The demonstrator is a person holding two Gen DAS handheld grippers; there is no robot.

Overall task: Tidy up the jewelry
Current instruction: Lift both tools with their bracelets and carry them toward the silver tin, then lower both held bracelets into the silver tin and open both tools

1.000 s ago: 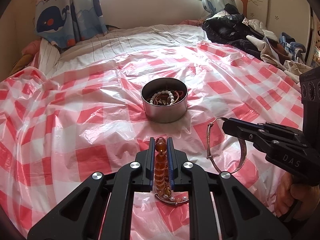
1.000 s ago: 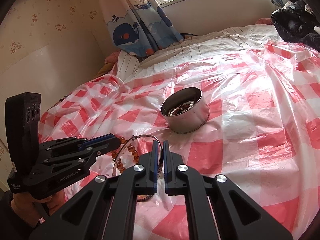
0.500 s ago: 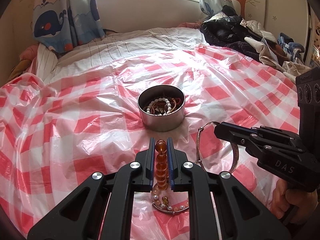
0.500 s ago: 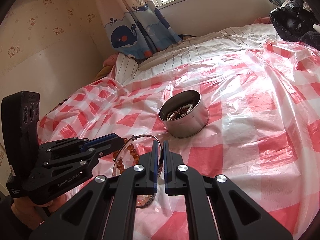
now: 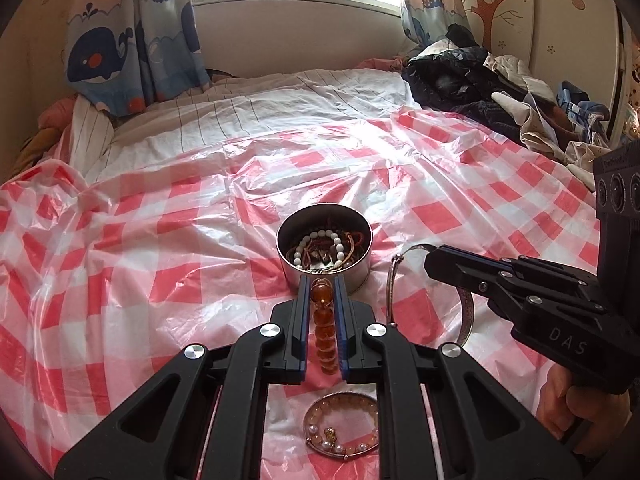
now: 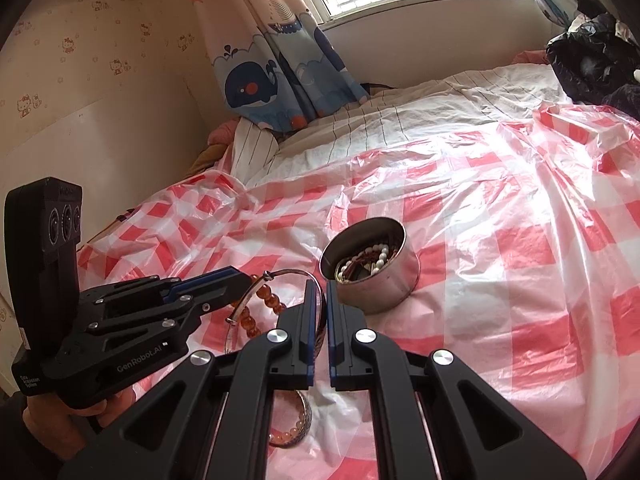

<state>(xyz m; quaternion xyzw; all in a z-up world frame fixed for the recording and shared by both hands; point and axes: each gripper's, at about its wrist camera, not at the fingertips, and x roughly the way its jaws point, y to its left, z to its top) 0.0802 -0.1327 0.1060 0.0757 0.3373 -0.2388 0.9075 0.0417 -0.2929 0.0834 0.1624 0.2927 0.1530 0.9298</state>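
Left gripper [image 5: 323, 284] clamped on amber bead bracelet [image 5: 323, 322], frame centre, just below the metal tin [image 5: 325, 276]. Right gripper [image 5: 434, 259] at right grips a silver bangle [image 5: 390, 280]. Pearl bracelet [image 5: 340, 426] lies bottom centre on checked sheet [image 5: 160, 248].

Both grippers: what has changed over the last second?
The left gripper with its amber bead bracelet and the right gripper with its metal bangle have both risen and neared the tin. Both grips, and the bracelets left on the cloth, are unchanged.

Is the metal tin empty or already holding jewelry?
Holding jewelry: the upright, lidless metal tin has a white bead bracelet and brown strands inside.
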